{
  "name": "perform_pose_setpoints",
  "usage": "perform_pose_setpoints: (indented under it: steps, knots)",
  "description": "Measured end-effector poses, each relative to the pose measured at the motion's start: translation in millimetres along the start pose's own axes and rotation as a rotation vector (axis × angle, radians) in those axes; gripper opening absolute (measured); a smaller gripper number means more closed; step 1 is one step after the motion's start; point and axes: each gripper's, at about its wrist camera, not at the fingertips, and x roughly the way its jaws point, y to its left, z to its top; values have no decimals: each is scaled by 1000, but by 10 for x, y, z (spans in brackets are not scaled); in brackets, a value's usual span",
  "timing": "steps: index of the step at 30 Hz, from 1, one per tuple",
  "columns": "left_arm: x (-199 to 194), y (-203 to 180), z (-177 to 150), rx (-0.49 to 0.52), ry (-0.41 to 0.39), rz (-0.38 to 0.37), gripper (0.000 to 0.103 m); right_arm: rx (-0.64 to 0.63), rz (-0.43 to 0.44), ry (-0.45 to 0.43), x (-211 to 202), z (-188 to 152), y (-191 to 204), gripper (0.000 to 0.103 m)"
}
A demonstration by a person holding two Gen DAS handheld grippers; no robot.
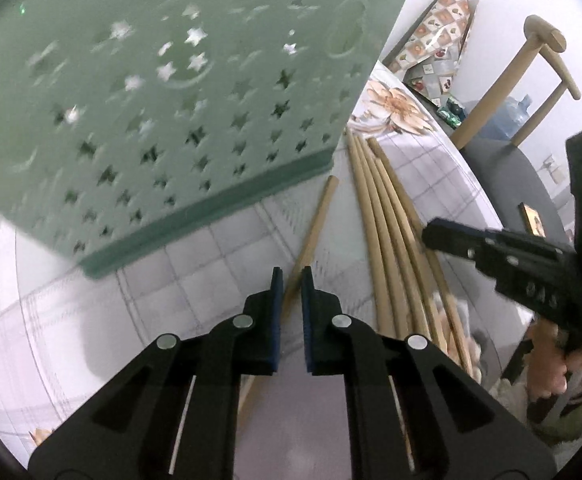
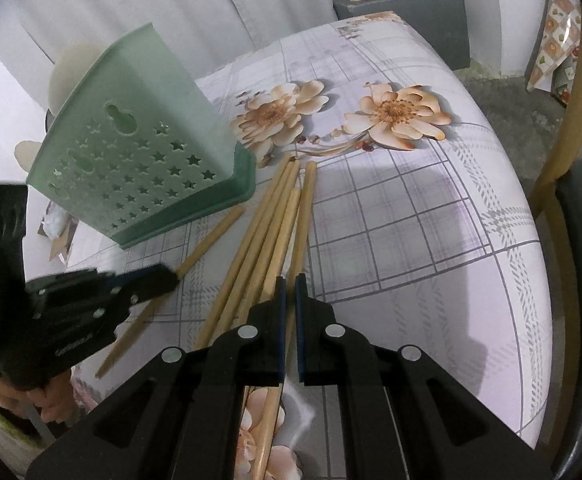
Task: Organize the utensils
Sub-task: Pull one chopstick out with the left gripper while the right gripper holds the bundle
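Observation:
A pale green utensil holder (image 1: 151,100) (image 2: 139,160) with star-shaped holes stands on the flowered tablecloth (image 2: 411,220). One wooden chopstick (image 1: 315,220) (image 2: 211,236) lies apart beside its base. My left gripper (image 1: 292,276) (image 2: 167,276) is shut on this chopstick, which runs between the blue pads. Right of it, several chopsticks (image 1: 375,208) (image 2: 267,224) fan out on the cloth. My right gripper (image 2: 290,280) (image 1: 431,236) is over the near end of that fan. It is shut on one chopstick, whose thin end shows below the jaws.
A wooden chair (image 1: 531,60) (image 2: 571,120) stands by the table's right edge. A grey cabinet (image 2: 403,12) with small items sits beyond the far corner. A person's hand (image 1: 551,372) holds the right gripper's handle. A white curtain hangs behind the holder.

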Motion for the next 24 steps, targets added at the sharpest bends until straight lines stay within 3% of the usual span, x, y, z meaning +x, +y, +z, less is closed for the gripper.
perform_pose_setpoints:
  steps: [10, 15, 24]
  knots:
    - [-132, 164, -107, -16, 19, -1, 12, -5, 4, 37, 14, 48, -38, 9]
    - [-60, 37, -20, 29, 23, 5, 21, -11, -6, 42, 36, 101, -55, 9]
    - [38, -121, 98, 116, 23, 65, 21, -65, -45, 38, 102, 190, 15, 9]
